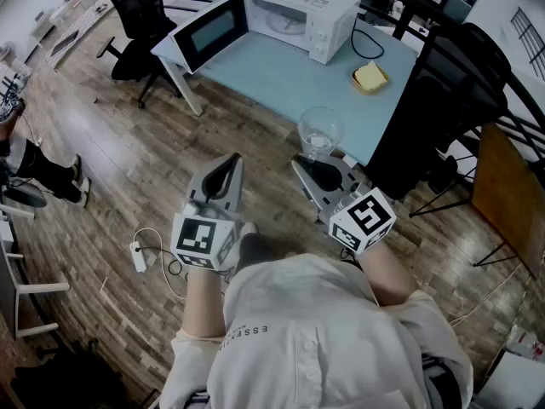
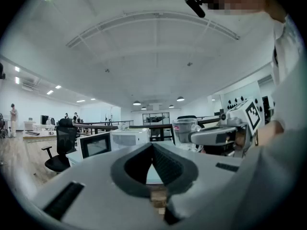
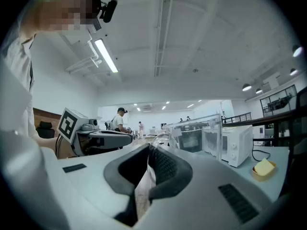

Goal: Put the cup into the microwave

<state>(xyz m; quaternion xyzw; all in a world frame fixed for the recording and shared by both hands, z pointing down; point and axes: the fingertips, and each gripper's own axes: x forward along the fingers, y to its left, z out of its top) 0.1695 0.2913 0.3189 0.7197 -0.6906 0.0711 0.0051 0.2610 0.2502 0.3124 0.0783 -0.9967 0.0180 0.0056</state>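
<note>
My right gripper (image 1: 300, 164) is clenched on the near wall of the clear glass cup (image 1: 319, 131); in the right gripper view the pads meet on the glass and the cup rises just past them, upright. The cup hangs in the air above the wooden floor (image 1: 111, 169), just short of the near corner of the pale blue table (image 1: 272, 79). The white microwave (image 1: 294, 15) sits at the far end of that table, well apart from the cup, its door (image 1: 213, 31) swung open to the left. A yellow block in a shallow dish (image 1: 370, 77) lies near the table's right edge. My left gripper (image 1: 232, 162) hovers beside the right one, jaws pressed together on nothing
</note>
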